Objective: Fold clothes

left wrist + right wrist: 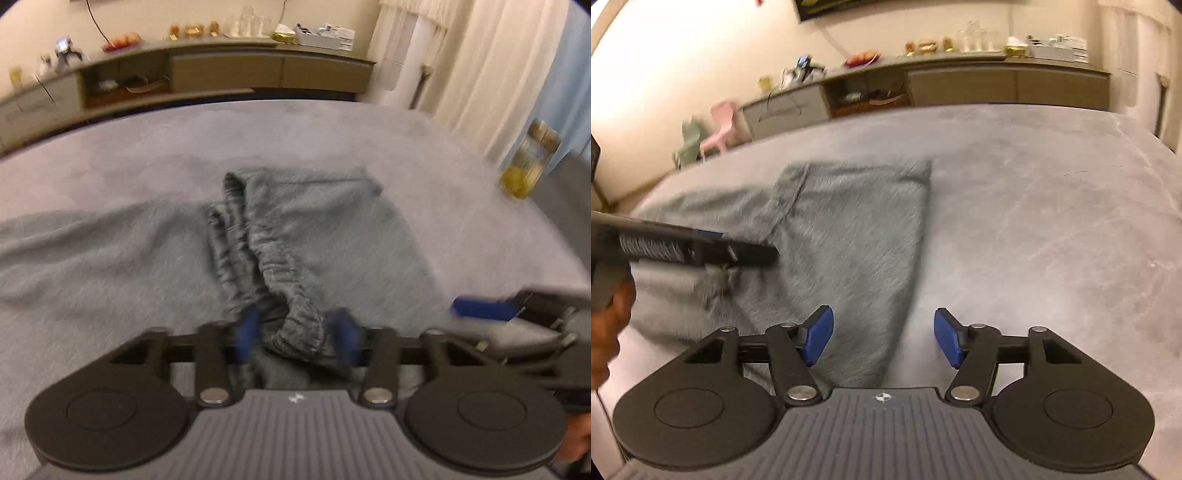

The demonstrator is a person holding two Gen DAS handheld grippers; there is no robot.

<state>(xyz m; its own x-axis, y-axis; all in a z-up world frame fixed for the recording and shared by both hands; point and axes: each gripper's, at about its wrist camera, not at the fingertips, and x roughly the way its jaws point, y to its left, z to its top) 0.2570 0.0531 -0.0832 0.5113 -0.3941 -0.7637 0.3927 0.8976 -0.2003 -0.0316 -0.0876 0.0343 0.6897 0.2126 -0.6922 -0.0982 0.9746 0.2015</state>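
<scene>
A grey knitted garment [332, 229] lies spread on the grey bed cover [110, 147], with one part folded over the rest. Its gathered elastic waistband [291, 325] is bunched between the blue pads of my left gripper [297, 338], which is shut on it. In the right wrist view the same garment [857, 229] lies ahead, and the left gripper [746, 254] reaches in from the left over its raised fold. My right gripper [882, 339] is open above the garment's near right edge, with nothing pressed between its pads. One of its blue fingers [484, 308] shows at the right of the left wrist view.
A long low sideboard [229, 70] with dishes and boxes on top runs along the far wall. A glass jar [528, 162] stands by the curtains [480, 74] at the right. Small pink [724, 125] and green [689, 142] chairs stand beyond the bed's left corner.
</scene>
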